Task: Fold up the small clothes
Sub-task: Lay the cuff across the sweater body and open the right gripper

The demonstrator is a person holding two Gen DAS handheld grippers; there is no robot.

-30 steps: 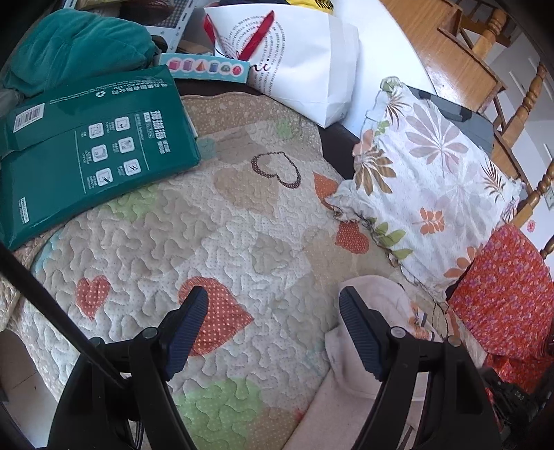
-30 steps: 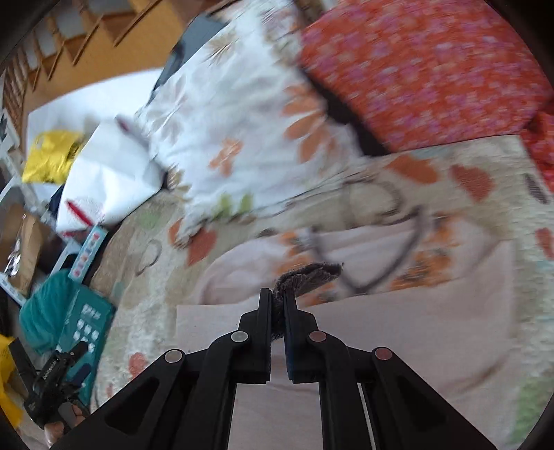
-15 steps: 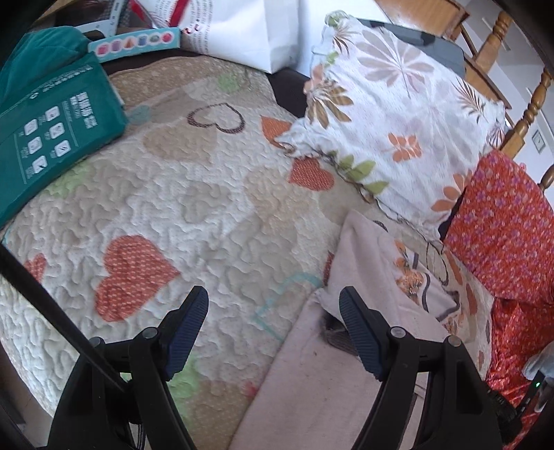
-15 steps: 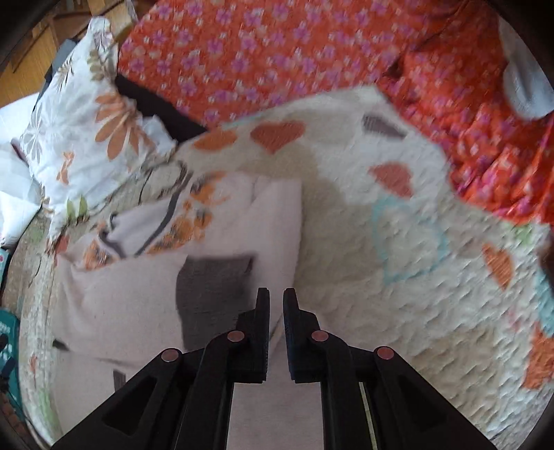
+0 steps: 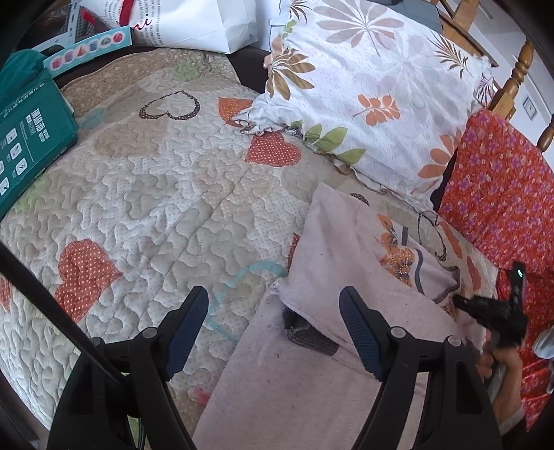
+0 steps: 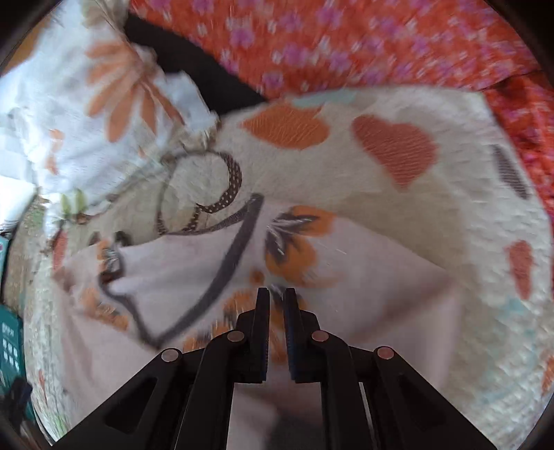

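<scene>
Garment (image 5: 332, 363) laid on quilt (image 5: 155, 194), toward quilt's right side, upper part folded back over lower part. Pillow (image 5: 374, 86) propped behind garment, at quilt's far edge. Patterned cloth (image 5: 502, 194) placed right of pillow and garment. Box (image 5: 24, 145) set at quilt's far left. Paper bag (image 5: 194, 20) stood behind quilt, left of pillow. Left claw (image 5: 273, 329) held over garment's left edge. Right claw (image 6: 276, 294) positioned low over garment's right part.

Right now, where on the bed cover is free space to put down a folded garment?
The widest bare patch of quilt lies between the green package, the floral pillow and the pink garment. It is crowded on the right, where the garment, the pillow and the red flowered cloth meet.
</scene>
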